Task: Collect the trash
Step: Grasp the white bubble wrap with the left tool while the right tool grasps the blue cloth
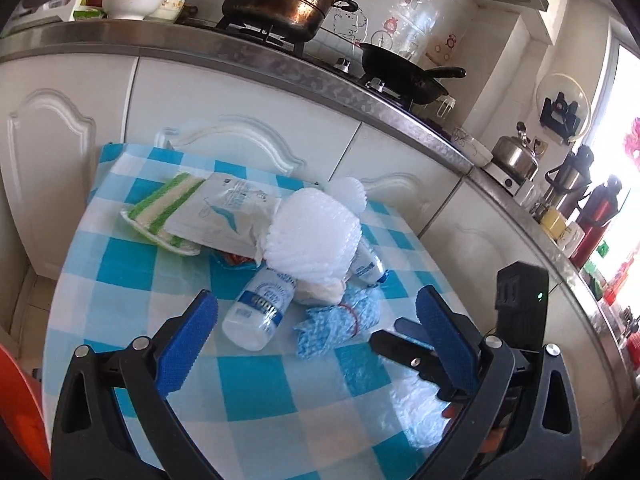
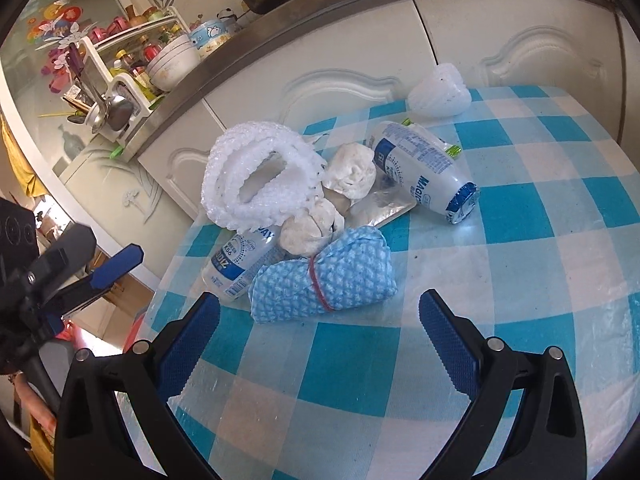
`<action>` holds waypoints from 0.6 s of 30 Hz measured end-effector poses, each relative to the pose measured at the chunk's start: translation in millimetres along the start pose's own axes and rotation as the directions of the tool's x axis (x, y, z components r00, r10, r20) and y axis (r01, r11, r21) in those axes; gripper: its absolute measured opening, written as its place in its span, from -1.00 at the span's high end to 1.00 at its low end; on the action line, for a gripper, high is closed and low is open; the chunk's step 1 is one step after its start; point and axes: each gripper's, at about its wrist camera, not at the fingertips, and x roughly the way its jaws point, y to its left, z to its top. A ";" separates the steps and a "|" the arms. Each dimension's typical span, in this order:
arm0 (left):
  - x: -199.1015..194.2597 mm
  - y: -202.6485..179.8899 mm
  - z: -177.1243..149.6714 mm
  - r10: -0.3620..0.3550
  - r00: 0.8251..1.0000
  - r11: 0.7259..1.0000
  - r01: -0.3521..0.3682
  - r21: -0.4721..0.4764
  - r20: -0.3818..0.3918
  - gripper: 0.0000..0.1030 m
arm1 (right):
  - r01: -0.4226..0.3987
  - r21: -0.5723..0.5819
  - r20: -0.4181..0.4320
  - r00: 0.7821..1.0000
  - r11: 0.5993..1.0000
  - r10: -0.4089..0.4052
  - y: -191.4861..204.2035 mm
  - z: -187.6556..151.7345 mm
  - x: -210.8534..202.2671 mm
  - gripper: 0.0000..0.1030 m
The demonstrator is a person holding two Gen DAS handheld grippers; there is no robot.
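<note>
Two white plastic bottles (image 2: 424, 168) (image 2: 240, 258), two foam nets (image 2: 256, 176) (image 2: 438, 96), two crumpled tissues (image 2: 352, 172) (image 2: 308, 228), one blue cloth bundle (image 2: 324, 276), one sponge (image 1: 160, 212)

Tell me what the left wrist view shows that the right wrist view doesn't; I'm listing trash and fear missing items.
Only the left wrist view shows the green-striped cloth and the white pouch lying on it. Only the right wrist view shows the clear flat packet and the crumpled tissue wads plainly. Both show the foam net, two bottles, the blue cloth bundle, and the small foam cup, all on the checked tablecloth.
</note>
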 end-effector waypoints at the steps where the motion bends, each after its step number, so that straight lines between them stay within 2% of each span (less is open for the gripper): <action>1: 5.9 -4.2 4.8 -0.004 1.000 1.000 0.004 0.014 0.005 -0.94 | -0.004 -0.006 -0.004 1.000 1.000 0.004 -0.1 1.4 2.8 -0.91; 6: 38.1 -23.5 19.5 0.051 0.999 0.990 -0.050 0.134 -0.005 -0.94 | 0.000 -0.070 -0.033 0.999 0.998 -0.003 7.4 1.5 14.4 -0.91; 10: 61.7 -31.1 28.8 0.098 0.995 0.969 -0.096 0.227 0.001 -0.94 | 0.030 -0.113 -0.044 0.998 0.993 -0.035 14.2 1.8 21.2 -0.91; 16: 85.2 -23.1 33.8 0.117 0.992 0.967 -0.104 0.234 -0.042 -0.90 | 0.086 -0.148 -0.065 0.993 0.985 -0.096 18.2 6.6 35.4 -0.91; 17: 87.6 -22.7 33.4 0.114 0.992 0.968 -0.100 0.230 -0.049 -0.75 | 0.108 -0.154 -0.071 0.990 0.982 -0.120 19.0 7.2 38.7 -0.91; 18: 89.4 -22.4 33.0 0.120 0.991 0.968 -0.105 0.227 -0.056 -0.40 | 0.129 -0.157 -0.076 0.987 0.979 -0.142 18.7 7.0 41.4 -0.91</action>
